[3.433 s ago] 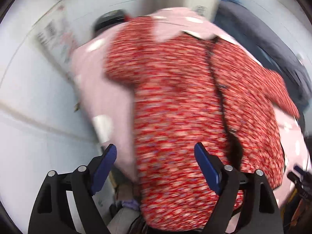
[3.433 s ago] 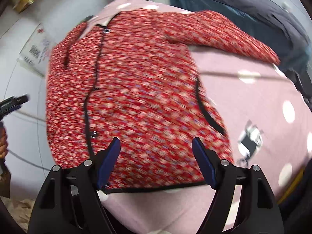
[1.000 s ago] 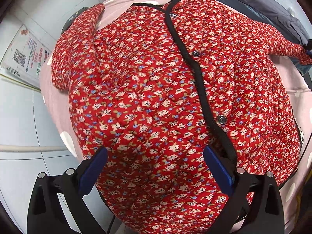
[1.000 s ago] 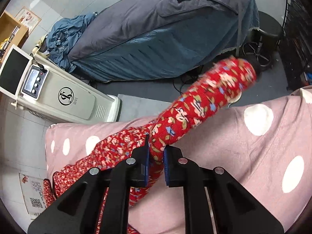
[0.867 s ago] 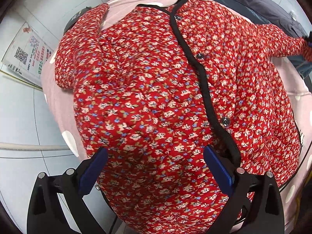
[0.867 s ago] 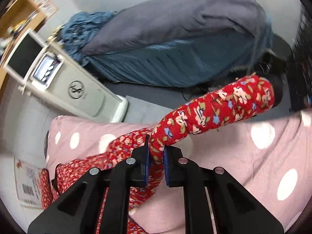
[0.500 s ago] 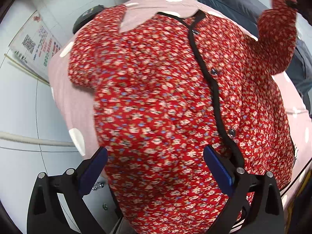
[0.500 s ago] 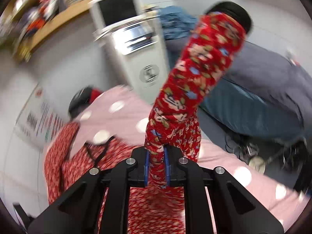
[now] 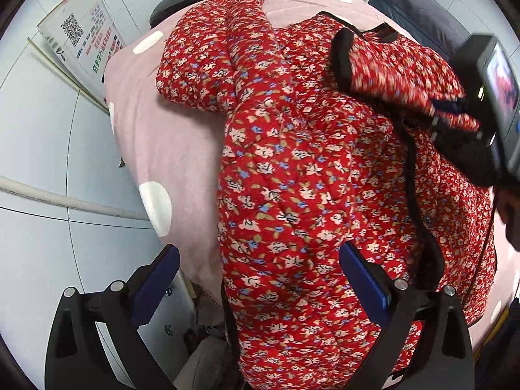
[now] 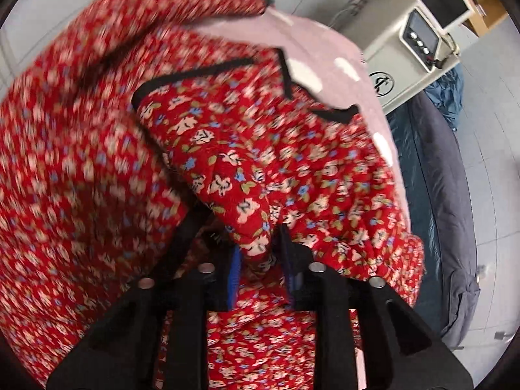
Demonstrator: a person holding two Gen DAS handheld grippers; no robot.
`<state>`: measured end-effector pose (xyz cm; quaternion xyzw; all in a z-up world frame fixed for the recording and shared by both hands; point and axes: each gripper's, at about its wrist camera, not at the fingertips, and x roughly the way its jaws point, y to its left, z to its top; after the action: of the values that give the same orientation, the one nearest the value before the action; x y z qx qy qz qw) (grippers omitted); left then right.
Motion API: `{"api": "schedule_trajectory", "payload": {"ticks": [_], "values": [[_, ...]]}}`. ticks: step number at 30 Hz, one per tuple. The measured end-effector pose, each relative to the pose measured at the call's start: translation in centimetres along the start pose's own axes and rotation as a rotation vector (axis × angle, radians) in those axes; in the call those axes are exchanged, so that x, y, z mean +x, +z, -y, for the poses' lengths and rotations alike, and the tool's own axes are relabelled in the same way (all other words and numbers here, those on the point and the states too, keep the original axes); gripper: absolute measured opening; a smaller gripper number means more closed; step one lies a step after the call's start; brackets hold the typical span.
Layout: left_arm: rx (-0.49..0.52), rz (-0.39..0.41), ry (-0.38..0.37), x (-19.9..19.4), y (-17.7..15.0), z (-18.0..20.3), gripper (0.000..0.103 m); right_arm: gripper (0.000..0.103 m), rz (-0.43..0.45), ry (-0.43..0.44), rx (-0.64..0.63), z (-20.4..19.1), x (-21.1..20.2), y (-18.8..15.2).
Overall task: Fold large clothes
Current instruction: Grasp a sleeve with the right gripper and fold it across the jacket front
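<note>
The right gripper is opening, the sleeve between its jaws, running toward 11 o'clock across the jacket; the left gripper is wide open, empty

A red floral quilted jacket lies on a pink polka-dot sheet. The left gripper hovers above its hem, jaws wide apart and empty. At the right edge, the right gripper brings one sleeve across the jacket's front

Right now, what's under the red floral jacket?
The pink polka-dot cover shows around the red floral jacket, which lies on it. Whatever the cover lies over is hidden.
</note>
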<state>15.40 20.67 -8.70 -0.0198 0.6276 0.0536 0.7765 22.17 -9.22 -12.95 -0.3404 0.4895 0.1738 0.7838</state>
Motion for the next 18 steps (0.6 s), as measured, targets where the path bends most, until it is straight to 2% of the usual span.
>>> {"api": "schedule_trajectory", "payload": {"ticks": [1,2,5,9,12,14,18], "values": [[0.001,0.000,0.000,0.1,0.1,-0.1,0.096,0.062,-0.015,-0.001,-0.001,-0.4,0.3,-0.2],[0.001,-0.001,-0.002,0.2,0.2,-0.1,0.096,0.070,-0.013,-0.029,-0.001,-0.9,0.3,-0.1],[0.001,0.000,-0.009,0.4,0.8,-0.1,0.096,0.077,-0.006,-0.027,0.007,-0.4,-0.8,-0.7],[0.006,0.020,-0.028,0.1,2.5,0.6,0.096,0.080,0.031,0.062,0.107,1.3,-4.0,-2.4],[0.022,0.048,-0.027,-0.3,3.8,1.3,0.096,0.080,0.069,0.135,0.265,3.7,-5.8,-4.9],[0.042,0.061,-0.020,-0.2,4.8,1.8,0.096,0.080,0.083,0.137,0.361,5.1,-6.4,-6.5],[0.066,0.081,-0.016,-0.2,6.7,2.8,0.096,0.080,0.095,0.074,0.565,9.3,-7.0,-11.8]]}}
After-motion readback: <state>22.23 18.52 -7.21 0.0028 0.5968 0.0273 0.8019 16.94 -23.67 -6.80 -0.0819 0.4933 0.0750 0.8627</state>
